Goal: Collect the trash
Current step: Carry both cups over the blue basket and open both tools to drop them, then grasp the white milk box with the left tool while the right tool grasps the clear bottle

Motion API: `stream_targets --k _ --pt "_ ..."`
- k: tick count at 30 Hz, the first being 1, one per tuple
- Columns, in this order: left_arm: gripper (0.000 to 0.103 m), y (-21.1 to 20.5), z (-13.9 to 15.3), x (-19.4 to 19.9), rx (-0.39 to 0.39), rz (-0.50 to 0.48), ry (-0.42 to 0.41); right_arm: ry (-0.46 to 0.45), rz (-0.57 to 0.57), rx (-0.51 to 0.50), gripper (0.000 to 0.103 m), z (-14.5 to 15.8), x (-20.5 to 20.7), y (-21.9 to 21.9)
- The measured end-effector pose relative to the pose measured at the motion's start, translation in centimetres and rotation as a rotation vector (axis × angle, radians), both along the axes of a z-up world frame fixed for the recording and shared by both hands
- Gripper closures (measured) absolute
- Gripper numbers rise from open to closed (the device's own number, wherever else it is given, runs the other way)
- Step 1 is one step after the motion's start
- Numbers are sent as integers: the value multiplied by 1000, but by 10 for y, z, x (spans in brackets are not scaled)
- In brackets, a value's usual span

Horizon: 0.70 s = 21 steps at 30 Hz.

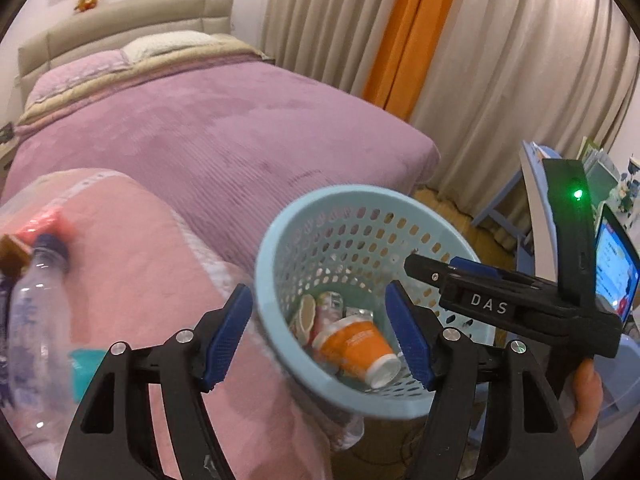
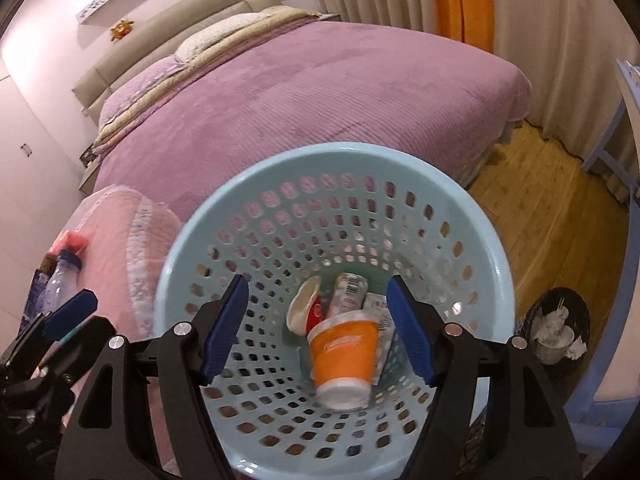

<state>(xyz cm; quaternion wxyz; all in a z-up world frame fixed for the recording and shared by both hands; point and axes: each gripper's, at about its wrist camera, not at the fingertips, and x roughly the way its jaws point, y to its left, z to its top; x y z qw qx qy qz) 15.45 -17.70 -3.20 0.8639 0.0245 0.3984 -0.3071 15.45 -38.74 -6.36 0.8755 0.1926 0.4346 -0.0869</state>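
Observation:
A light blue perforated basket [image 1: 276,240] [image 2: 500,248] stands beside a pink cushion [image 1: 132,256]. In it lie an orange paper cup [image 1: 356,350] [image 2: 344,354], a crushed can [image 2: 348,294] and wrappers. My left gripper [image 1: 324,336] is open and empty over the basket's near rim. My right gripper [image 2: 316,328] is open and empty above the basket's mouth; it also shows in the left wrist view [image 1: 460,276]. A clear plastic bottle [image 1: 32,320] [image 2: 60,280] with a blue cap lies on the cushion at the left, beside a pink packet [image 1: 48,224] [image 2: 72,242].
A bed with a purple cover [image 1: 224,132] [image 2: 320,92] fills the background. Beige and orange curtains [image 1: 400,32] hang behind it. A dark waste bin [image 2: 556,328] with paper trash stands on the wood floor [image 2: 540,208] at the right. A blue desk [image 1: 536,184] and a lit screen [image 1: 612,276] are at the right.

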Motion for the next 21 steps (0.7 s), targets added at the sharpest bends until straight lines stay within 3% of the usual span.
stream_targets --k 8,15,21 --pt "36 53 41 -19 -65 88 -83 -97 106 -77 35 41 -7 51" --pt "35 121 64 -34 -104 223 -139 -171 212 -111 35 65 -10 100" --pt "35 191 61 -32 -112 372 -100 -200 317 -156 35 74 -9 143"
